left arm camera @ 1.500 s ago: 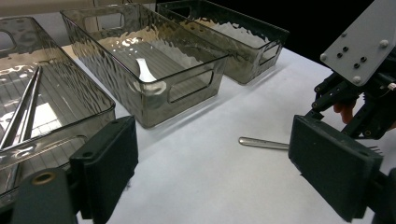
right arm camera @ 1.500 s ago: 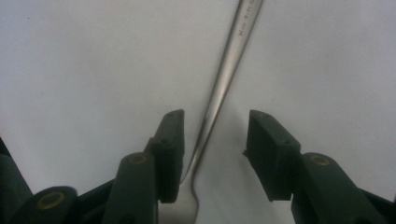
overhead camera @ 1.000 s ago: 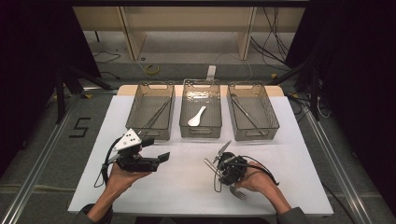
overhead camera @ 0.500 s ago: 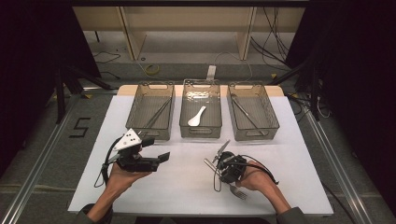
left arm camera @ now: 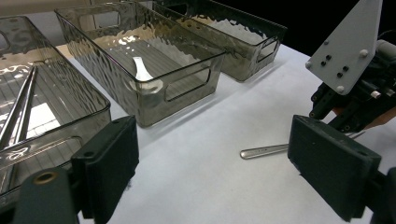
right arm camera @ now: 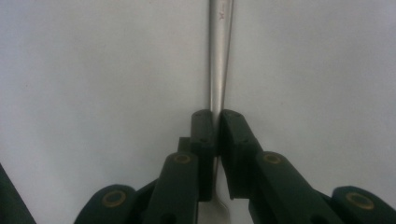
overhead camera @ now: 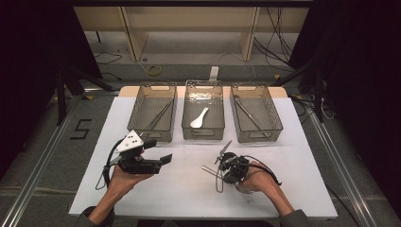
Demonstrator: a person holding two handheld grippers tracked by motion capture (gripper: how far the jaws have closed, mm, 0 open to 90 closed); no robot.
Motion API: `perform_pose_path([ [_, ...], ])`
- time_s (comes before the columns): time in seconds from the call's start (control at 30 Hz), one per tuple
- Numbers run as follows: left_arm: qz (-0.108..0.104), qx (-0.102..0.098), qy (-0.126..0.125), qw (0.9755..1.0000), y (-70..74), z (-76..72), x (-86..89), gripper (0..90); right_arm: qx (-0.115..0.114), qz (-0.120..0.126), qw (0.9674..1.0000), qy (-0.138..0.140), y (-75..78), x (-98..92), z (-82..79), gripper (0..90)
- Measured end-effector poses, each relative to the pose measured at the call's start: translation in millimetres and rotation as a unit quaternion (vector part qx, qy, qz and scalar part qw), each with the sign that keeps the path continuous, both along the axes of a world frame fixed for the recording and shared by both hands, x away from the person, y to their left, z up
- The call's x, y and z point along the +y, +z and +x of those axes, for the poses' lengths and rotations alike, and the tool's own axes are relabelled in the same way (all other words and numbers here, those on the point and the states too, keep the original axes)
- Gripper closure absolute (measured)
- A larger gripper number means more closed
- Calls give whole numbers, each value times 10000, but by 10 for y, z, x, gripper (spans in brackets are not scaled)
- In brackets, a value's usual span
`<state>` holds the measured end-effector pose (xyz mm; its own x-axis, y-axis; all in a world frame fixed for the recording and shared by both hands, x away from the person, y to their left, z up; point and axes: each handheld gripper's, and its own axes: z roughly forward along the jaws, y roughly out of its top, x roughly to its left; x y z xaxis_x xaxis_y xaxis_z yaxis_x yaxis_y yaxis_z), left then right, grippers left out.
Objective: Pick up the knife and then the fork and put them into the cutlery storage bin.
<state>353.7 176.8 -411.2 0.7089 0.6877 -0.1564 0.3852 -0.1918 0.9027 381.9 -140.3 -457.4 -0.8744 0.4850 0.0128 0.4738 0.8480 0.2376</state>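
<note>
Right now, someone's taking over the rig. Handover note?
Right gripper: jaws have just been closing, now shut on the metal utensil, handle pinched, lying on the white table.
Left gripper: open, holding nothing, over the table.
Bins: left bin and right bin each hold long metal pieces; middle bin holds a white spoon.
Done: utensil gripped.
Left: lift it and probably drop it in a bin; which one, I cannot tell.

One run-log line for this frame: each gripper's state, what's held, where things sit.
right gripper: jaws just closed on metal utensil handle | left gripper: open, empty | white spoon: middle bin | surface: white table
</note>
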Motion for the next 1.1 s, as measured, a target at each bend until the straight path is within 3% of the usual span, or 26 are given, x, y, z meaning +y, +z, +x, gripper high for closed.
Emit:
perform_pose_path([
  [0.2, -5, -7, 3, 10000, 1, 4, 12, 158, -73, 59, 9999, 59, 27, -33, 0, 847],
  [0.33, -4, -12, 0, 10000, 5, 1, 5, 158, -190, 227, 9995, -65, 132, -141, 18, 847],
  [0.63, -42, 11, 63, 10000, -2, 23, 10, 158, -259, 463, 9981, -323, 198, -353, 98, 848],
  [1.1, -119, -26, 118, 9999, 2, 9, 47, 158, -532, 903, 9911, -824, 397, -704, 179, 849],
])
